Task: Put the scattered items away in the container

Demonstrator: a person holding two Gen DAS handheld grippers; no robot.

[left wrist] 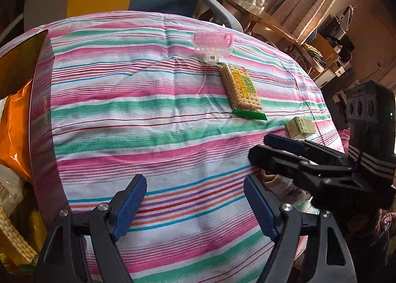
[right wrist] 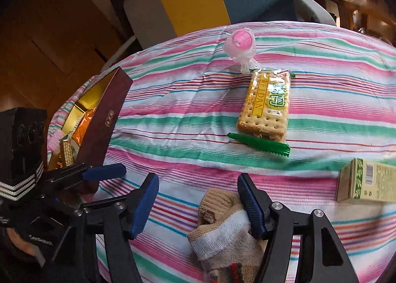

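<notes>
Hovered over the striped tablecloth (right wrist: 188,119) with right gripper (right wrist: 198,206) spread beside the sock (right wrist: 222,236), ready to pinch. Kept left gripper (left wrist: 195,206) spread, empty, near the maroon box (right wrist: 104,119) for drop-off.

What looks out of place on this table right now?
A sock lies crumpled among the snacks, under the open right gripper. The cracker pack lies askew, touching the pink roller.
</notes>
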